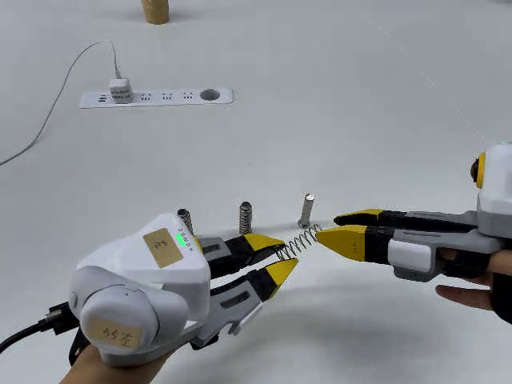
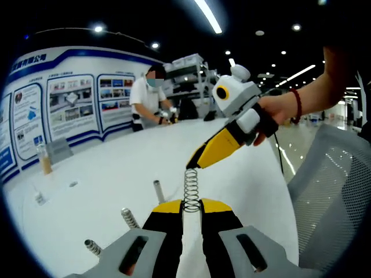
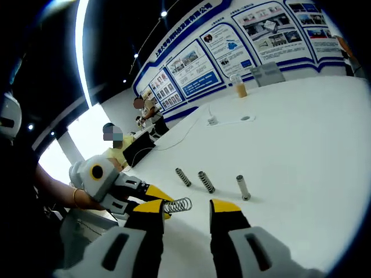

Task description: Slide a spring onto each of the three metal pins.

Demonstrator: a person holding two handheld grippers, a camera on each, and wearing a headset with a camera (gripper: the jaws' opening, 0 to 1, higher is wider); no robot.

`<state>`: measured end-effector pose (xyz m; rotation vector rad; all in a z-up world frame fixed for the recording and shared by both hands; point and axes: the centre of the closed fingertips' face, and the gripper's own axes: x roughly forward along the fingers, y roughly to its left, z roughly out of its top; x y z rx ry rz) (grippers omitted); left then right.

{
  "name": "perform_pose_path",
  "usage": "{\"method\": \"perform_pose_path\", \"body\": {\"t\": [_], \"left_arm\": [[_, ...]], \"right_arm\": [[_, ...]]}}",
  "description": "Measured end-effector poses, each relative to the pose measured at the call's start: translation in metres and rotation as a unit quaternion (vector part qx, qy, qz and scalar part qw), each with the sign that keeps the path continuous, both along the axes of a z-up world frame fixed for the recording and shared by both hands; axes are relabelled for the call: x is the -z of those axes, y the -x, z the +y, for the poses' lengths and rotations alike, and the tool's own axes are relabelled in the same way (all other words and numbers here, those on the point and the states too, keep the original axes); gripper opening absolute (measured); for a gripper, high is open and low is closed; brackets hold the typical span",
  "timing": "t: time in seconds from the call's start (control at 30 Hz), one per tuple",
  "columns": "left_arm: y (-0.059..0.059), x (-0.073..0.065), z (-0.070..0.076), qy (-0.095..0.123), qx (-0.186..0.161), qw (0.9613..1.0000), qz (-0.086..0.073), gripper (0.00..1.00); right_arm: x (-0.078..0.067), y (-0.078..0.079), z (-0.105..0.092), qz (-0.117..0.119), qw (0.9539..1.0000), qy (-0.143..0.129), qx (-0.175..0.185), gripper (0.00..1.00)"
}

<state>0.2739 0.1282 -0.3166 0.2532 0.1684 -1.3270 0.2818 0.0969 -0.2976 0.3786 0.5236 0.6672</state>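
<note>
Three metal pins stand in a row on the white table [image 1: 360,120]. The left pin [image 1: 186,218] and the middle pin [image 1: 246,216] each wear a spring; the right pin [image 1: 307,210] is bare. My left gripper [image 1: 278,256] is shut on one end of a loose spring [image 1: 300,242], which sticks out in front of the pins. In the left gripper view that spring [image 2: 191,186] rises from between the yellow tips of the left gripper [image 2: 191,205]. My right gripper [image 1: 340,226] is open, one fingertip touching the spring's free end. The spring [image 3: 177,204] lies beside the right gripper's [image 3: 187,207] left finger.
A white power strip [image 1: 156,98] with a plugged charger [image 1: 120,90] and cable lies at the back left. A brown cup [image 1: 156,10] stands at the far edge. A mesh chair [image 2: 330,191] is beside the table, and people sit beyond it.
</note>
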Motion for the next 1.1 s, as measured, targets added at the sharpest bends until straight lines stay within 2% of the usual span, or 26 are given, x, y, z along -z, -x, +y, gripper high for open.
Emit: {"method": "perform_pose_path", "body": {"t": [0.17, 0.43, 0.67, 0.9, 0.97, 1.0, 1.03, 1.1], "left_arm": [[0.002, -0.003, 0.001, 0.007, 0.001, 1.0, 0.0, 0.11], [0.005, -0.012, 0.002, 0.025, 0.008, 0.9996, -0.007, 0.11], [0.006, -0.016, 0.002, 0.031, 0.007, 0.9995, -0.006, 0.11], [0.006, -0.017, 0.004, 0.033, 0.0, 0.9994, 0.006, 0.11], [0.006, -0.016, 0.004, 0.031, -0.003, 0.9995, 0.008, 0.11], [0.005, -0.014, 0.004, 0.023, -0.007, 0.9997, 0.009, 0.11], [0.005, -0.014, 0.004, 0.023, -0.006, 0.9997, 0.008, 0.11], [0.004, -0.013, 0.004, 0.02, -0.011, 0.9997, 0.004, 0.11]], "right_arm": [[-0.003, 0.001, 0.008, 0.005, 0.9996, -0.023, -0.014, 0.29], [-0.005, 0.003, 0.017, 0.014, 0.9986, -0.044, -0.028, 0.26], [-0.008, 0.004, 0.023, 0.021, 0.9974, -0.06, -0.033, 0.19], [-0.011, 0.004, 0.024, 0.015, 0.997, -0.068, -0.034, 0.15], [-0.011, 0.004, 0.024, 0.011, 0.9972, -0.066, -0.035, 0.15], [-0.012, 0.004, 0.025, 0.006, 0.9971, -0.067, -0.036, 0.14], [-0.013, 0.004, 0.026, 0.006, 0.9969, -0.07, -0.037, 0.12], [-0.012, 0.003, 0.027, -0.001, 0.9977, -0.057, -0.037, 0.12]]}}
